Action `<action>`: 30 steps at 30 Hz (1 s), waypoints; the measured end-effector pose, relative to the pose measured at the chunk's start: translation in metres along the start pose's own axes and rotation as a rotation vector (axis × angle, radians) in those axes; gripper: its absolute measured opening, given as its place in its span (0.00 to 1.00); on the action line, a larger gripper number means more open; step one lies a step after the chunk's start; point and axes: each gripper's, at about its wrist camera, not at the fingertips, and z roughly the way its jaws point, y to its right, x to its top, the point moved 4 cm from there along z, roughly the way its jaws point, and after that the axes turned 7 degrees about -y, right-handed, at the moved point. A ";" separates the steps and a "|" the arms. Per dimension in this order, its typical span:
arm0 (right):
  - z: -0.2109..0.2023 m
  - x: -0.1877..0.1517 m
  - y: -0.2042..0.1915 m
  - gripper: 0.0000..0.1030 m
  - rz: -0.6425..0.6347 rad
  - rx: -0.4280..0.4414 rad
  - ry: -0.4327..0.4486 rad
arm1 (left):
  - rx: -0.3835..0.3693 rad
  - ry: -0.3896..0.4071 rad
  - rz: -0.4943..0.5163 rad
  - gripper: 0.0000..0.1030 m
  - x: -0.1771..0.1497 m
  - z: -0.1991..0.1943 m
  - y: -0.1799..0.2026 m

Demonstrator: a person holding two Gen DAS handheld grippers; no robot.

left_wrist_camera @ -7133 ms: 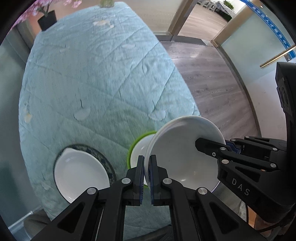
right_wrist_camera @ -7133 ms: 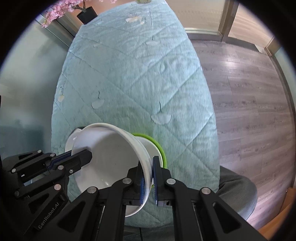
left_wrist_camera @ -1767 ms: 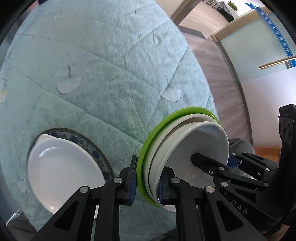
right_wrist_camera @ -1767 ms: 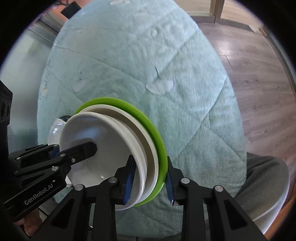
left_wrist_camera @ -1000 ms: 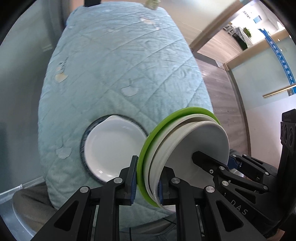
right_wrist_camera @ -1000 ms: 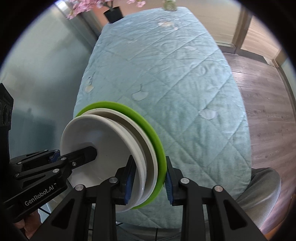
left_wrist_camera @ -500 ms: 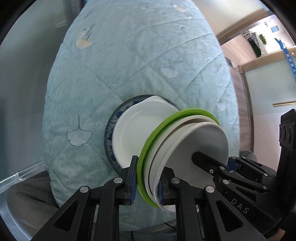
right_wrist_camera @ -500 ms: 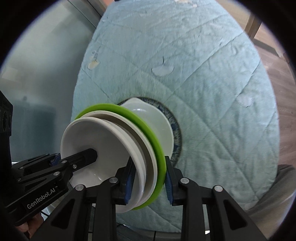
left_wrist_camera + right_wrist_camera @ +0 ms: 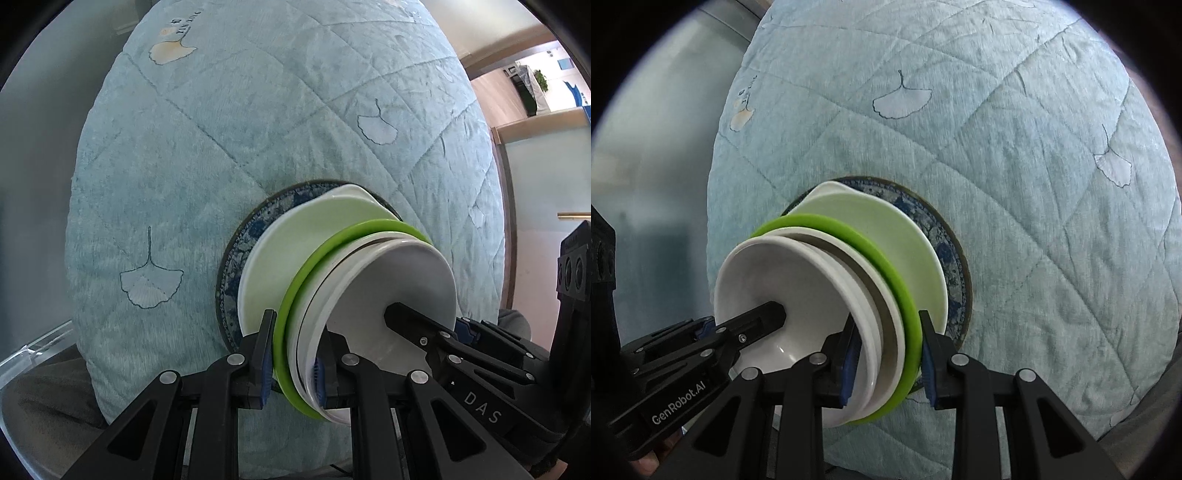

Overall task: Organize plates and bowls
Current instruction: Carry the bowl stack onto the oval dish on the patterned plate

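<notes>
Both the left gripper (image 9: 291, 363) and right gripper (image 9: 886, 363) are clamping the stack (image 9: 369, 295) by opposite rims, hovering directly over the white dish (image 9: 306, 251) lying on the blue plate (image 9: 236, 258).

A home-like dining area is suggested. A table (image 9: 258, 122) is covered by a quilted teal cloth (image 9: 1034, 155) embroidered with ginkgo leaves, and a blue-patterned plate (image 9: 236, 258) is set on it. Wood-plank flooring (image 9: 491, 92) is seen past the table's far edge, with a glass panel (image 9: 546, 166) beside it and a brighter room (image 9: 546, 74) with a potted plant (image 9: 541, 79) beyond.
</notes>
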 end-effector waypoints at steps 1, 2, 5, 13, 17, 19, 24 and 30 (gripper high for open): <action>0.000 0.001 0.001 0.27 0.001 0.000 0.004 | 0.000 0.001 -0.002 0.14 0.001 0.000 0.000; 0.000 0.002 0.001 0.27 -0.001 -0.006 0.009 | 0.003 0.000 -0.001 0.14 0.001 0.000 0.000; 0.000 0.006 0.001 0.27 -0.002 -0.018 0.005 | 0.005 -0.005 -0.003 0.15 0.001 0.000 -0.002; -0.007 0.011 -0.003 0.32 -0.018 -0.036 0.043 | -0.003 0.063 -0.015 0.19 -0.003 -0.023 -0.007; -0.039 0.006 -0.005 0.78 -0.072 -0.073 0.129 | 0.087 0.168 0.001 0.65 -0.018 -0.060 -0.005; -0.058 -0.004 -0.007 0.83 -0.126 -0.085 0.180 | 0.121 0.261 -0.001 0.76 -0.033 -0.084 -0.004; -0.077 -0.041 -0.011 0.99 -0.244 -0.152 0.230 | 0.175 0.420 0.009 0.94 -0.074 -0.115 0.003; -0.069 -0.079 -0.008 0.99 -0.311 -0.184 0.215 | 0.195 0.506 0.048 0.94 -0.111 -0.114 0.017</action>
